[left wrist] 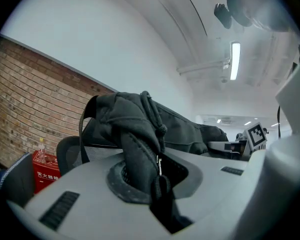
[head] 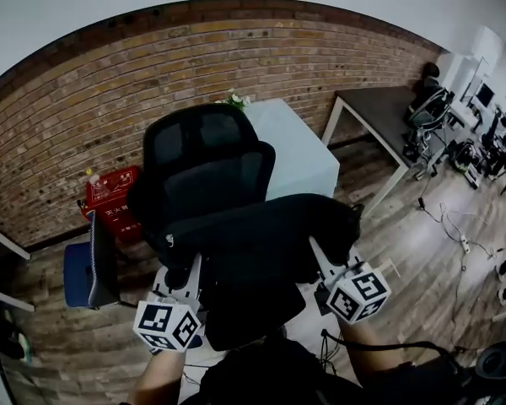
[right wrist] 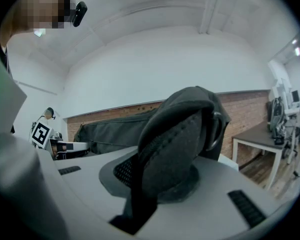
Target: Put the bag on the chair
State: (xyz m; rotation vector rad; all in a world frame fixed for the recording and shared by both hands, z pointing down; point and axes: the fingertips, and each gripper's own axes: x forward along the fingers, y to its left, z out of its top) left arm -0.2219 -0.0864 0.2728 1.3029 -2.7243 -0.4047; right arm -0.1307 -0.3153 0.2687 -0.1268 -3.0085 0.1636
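A long black bag (head: 261,243) hangs stretched between my two grippers, in front of a black office chair (head: 207,163). The left gripper (head: 179,283) is shut on the bag's left end; in the left gripper view the bunched black fabric (left wrist: 140,149) is pinched between the pale jaws. The right gripper (head: 331,270) is shut on the bag's right end, where a padded strap (right wrist: 172,149) with a metal ring sits clamped between the jaws. The bag hides the chair's seat; the backrest and headrest show above it.
A brick wall (head: 84,116) runs behind the chair. A pale cabinet (head: 299,154) stands just right of it, a red crate (head: 110,194) and a blue chair (head: 88,268) to the left. A table (head: 379,112) and cables on the wood floor (head: 447,218) lie to the right.
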